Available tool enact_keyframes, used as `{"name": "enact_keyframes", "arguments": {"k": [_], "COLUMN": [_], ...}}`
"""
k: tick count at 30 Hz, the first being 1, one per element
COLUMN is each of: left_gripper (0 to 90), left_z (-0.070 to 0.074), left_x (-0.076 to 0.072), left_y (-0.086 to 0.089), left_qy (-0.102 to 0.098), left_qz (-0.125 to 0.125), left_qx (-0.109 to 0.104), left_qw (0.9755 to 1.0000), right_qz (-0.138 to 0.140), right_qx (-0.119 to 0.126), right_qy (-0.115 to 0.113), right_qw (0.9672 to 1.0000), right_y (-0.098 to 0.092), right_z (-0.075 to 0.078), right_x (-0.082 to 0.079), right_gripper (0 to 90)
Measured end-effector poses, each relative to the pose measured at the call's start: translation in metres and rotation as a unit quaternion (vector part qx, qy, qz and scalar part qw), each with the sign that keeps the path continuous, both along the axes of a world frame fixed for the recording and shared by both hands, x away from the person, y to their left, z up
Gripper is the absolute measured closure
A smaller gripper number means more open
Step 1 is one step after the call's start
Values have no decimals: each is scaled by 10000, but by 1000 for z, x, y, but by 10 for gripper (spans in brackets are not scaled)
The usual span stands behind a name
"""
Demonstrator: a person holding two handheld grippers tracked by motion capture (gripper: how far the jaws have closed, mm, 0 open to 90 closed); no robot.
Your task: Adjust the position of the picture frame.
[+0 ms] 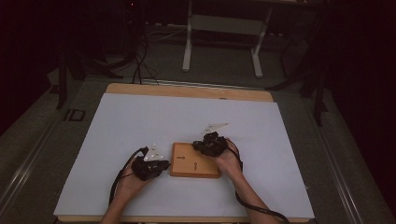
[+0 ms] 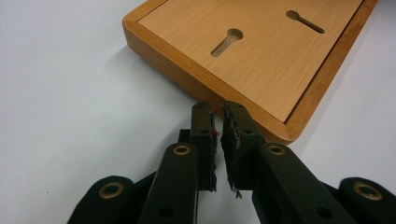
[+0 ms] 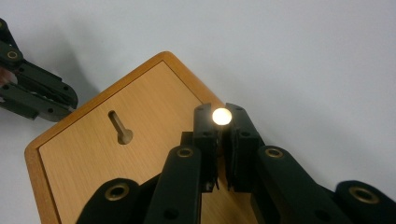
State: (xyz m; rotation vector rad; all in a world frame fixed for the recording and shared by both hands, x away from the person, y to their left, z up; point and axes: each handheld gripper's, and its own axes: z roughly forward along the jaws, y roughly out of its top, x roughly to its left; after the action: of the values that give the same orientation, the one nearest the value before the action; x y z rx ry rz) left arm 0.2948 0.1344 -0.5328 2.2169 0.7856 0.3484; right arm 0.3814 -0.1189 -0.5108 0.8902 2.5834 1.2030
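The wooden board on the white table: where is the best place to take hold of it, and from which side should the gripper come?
Probably best by its raised rim. The wooden board lies flat on the white table, so its broad face gives nothing to pinch, while the rim stands up around the sunken panel. Come from the person's left, where the left gripper already points at the near edge, one jaw inside the rim and one outside.

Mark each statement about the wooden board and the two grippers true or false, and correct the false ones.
1. The wooden board lies on a white sheet. True.
2. The right gripper holds a small round pale piece at its jaw tips. True.
3. The board's face has three keyhole slots. False: two slots show.
4. The left gripper grips the board's edge. False: its jaws stand slightly apart at the edge, nothing between them.
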Motion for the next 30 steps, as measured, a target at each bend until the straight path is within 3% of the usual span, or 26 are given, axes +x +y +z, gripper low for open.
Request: {"name": "enact_keyframes", "arguments": {"k": [11, 30], "left_gripper": [820, 796], "left_z": [-1, -1], "left_x": [1, 2], "left_y": [-1, 1], "left_qy": [21, -40], "left_qz": [23, 103], "left_qx": [32, 28], "left_qw": [10000, 9999], "right_qz": [-16, -55], "right_qx": [95, 16], "right_qy": [103, 22], "right_qw": [9999, 10000], "right_y": [-1, 0], "right_z": [-8, -7], "right_x": [7, 4], "right_gripper": [842, 841]}}
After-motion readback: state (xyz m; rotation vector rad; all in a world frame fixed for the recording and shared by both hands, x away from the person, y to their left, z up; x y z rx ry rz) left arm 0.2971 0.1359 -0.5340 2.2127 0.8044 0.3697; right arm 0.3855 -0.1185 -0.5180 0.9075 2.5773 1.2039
